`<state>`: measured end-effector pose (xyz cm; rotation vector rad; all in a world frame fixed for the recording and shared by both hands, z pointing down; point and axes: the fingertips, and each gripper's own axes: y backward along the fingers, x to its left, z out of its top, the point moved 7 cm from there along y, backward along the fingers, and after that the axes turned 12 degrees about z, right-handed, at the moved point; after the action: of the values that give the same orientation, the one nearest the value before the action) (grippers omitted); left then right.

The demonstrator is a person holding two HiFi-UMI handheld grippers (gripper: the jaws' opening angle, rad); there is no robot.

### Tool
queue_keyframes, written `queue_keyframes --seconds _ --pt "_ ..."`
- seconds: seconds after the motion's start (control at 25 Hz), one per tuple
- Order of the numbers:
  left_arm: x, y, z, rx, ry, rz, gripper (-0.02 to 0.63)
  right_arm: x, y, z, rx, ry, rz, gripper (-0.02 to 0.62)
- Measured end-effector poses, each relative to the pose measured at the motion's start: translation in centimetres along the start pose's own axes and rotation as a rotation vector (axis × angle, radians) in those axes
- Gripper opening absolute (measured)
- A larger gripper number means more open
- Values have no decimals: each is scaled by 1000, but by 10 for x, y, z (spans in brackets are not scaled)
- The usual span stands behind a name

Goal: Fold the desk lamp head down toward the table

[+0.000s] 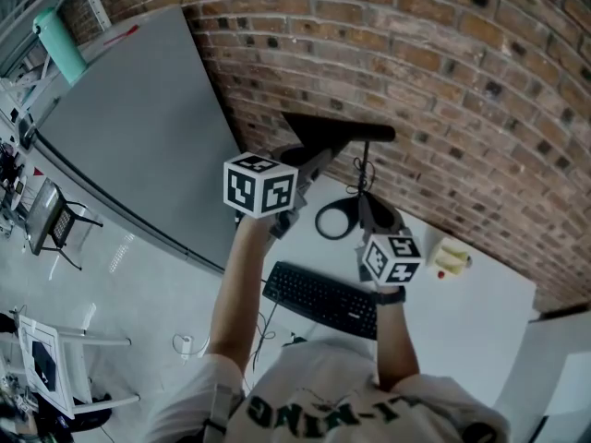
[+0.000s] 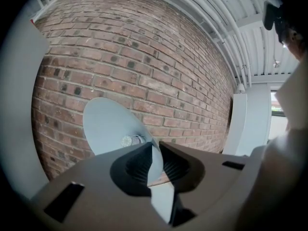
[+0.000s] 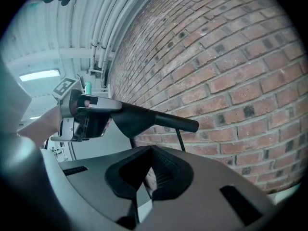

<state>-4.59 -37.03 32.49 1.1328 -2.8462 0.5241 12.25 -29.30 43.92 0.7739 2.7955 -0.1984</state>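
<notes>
lamp head [image 1: 334, 133] stands raised over the white table [image 1: 480, 321], by the brick wall [image 1: 443, 81]. a bulb [image 2: 129, 140] sits inside its hollow. left tongs [image 2: 155, 150] are clamped on the head's thin rim. right tongs [image 3: 150, 165] stand a slit apart near the stem [image 3: 180, 137], gripping nothing.

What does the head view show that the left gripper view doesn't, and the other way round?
Only the head view shows the keyboard, the white table and the lamp's round base. Only the left gripper view shows the pale inside of the lamp shade, its bulb, and how the left gripper pinches the shade's rim. Both show the brick wall and the shade itself.
</notes>
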Motion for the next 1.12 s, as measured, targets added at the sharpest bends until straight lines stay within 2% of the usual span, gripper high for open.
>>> queue_keyframes --seconds 1.12 --pt "6 4 -22 4 76 -7 34 8 -6 -6 0 -70 53 -6"
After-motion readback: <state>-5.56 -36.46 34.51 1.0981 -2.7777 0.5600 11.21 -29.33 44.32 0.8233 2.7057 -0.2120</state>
